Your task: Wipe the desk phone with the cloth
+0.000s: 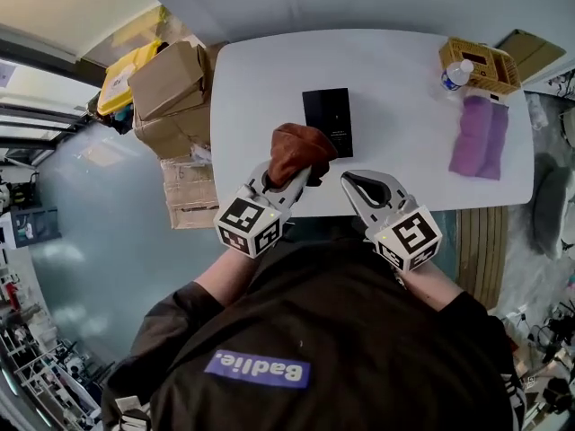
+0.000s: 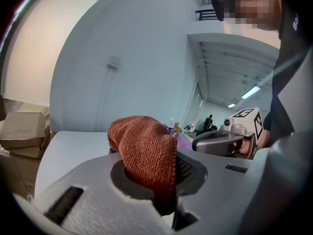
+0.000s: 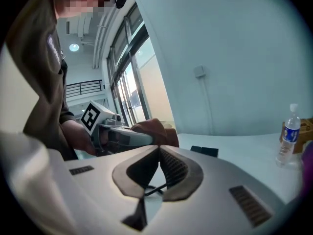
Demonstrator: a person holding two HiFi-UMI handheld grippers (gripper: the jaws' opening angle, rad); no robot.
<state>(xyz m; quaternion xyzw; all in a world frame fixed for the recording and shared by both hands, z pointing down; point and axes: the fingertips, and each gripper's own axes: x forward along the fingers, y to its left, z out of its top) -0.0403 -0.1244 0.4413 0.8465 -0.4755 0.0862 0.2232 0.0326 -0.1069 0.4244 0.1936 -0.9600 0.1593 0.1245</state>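
Seen from above, a stack of cardboard boxes (image 1: 171, 92) stands on the floor against the left edge of a white desk (image 1: 269, 79). At the middle of the desk's front edge, the left gripper (image 1: 301, 180) has its jaws clamped on a bunched rust-brown cloth (image 1: 301, 151), which bulges out above them. The cloth's free end overlaps the near left corner of the flat black desk phone (image 1: 328, 115), which lies at the desk's middle; whether the two touch cannot be told. Just right of the phone's near end, the right gripper (image 1: 359, 182) has its jaws pressed together tip to tip with nothing between them. Toward the desk's right edge lies a purple cloth (image 1: 481, 137). At the far right corner, a water bottle (image 1: 456, 74) stands beside a yellow wicker basket (image 1: 481, 65).
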